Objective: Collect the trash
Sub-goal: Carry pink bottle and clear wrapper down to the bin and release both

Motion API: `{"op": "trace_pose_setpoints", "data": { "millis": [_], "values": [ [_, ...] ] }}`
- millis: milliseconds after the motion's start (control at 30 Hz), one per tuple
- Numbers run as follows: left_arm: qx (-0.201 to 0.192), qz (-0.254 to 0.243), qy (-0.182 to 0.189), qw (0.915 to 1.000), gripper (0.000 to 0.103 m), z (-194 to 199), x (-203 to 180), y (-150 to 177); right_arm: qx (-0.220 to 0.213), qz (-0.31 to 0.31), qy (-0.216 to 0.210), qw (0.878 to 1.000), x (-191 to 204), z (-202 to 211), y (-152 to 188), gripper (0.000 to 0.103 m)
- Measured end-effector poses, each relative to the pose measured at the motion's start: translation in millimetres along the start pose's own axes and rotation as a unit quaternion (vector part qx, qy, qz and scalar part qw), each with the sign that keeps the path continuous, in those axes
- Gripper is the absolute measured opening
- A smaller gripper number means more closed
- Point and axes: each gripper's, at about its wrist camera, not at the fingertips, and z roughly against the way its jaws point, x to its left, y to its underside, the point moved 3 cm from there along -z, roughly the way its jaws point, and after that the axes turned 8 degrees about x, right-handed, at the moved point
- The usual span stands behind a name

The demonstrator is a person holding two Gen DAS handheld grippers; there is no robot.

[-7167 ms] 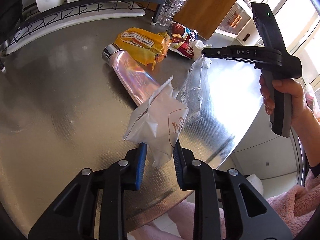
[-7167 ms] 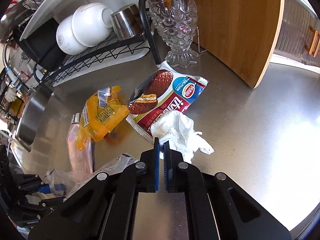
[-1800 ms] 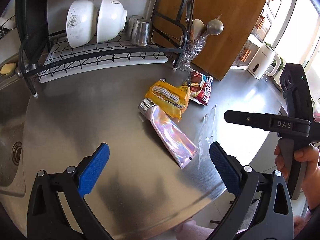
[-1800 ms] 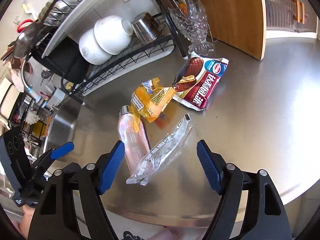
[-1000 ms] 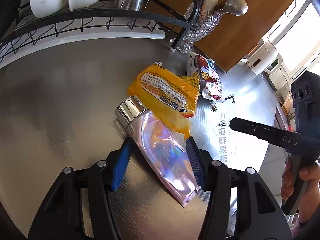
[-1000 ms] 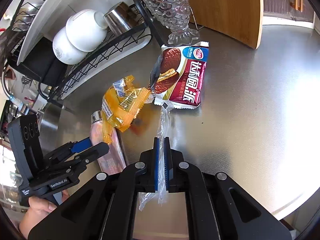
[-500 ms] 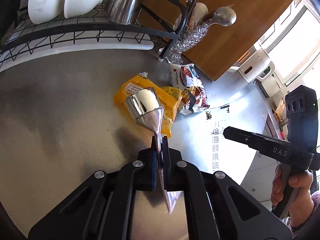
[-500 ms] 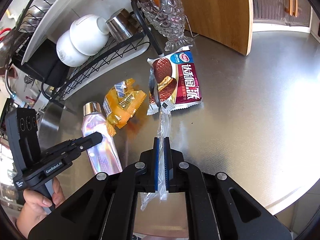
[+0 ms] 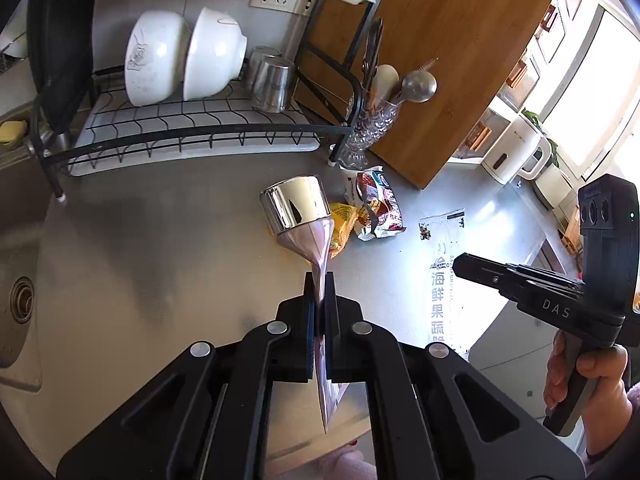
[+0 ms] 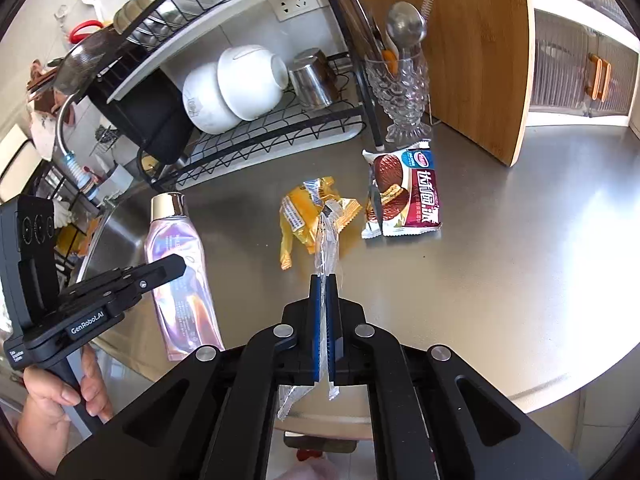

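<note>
My left gripper is shut on a pink iridescent tube with a chrome cap and holds it above the steel counter; the tube also shows in the right wrist view. My right gripper is shut on a clear plastic wrapper, seen flat with printed text in the left wrist view, lifted off the counter. A yellow snack wrapper and a red chocolate-pie wrapper lie on the counter beyond both grippers.
A black dish rack with white bowls and steel cups stands at the back. A glass utensil holder and a wooden board stand behind the wrappers. The sink is at the left. The counter edge runs close in front.
Both grippers closed, the left on the tube and the right on the clear wrapper, and have lifted them up and back from the counter. The yellow and red wrappers stay put.
</note>
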Motion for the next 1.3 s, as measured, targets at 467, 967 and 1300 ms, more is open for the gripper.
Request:
{"op": "trace_pose_setpoints", "data": {
  "millis": [467, 967, 1300],
  "values": [
    [-0.036, 0.035, -0.034, 0.9982, 0.002, 94, 9, 84, 0.004, 0.064, -0.029, 0.998, 47, 37, 57, 0.004],
    [0.023, 0.064, -0.042, 0.9968, 0.002, 94, 19, 200, 0.097, 0.096, -0.053, 0.989, 59, 10, 156, 0.004],
    [0.124, 0.071, -0.032, 0.9892, 0.002, -9, 38, 272, 0.175, 0.089, -0.047, 0.979, 55, -86, 226, 0.004]
  ]
}}
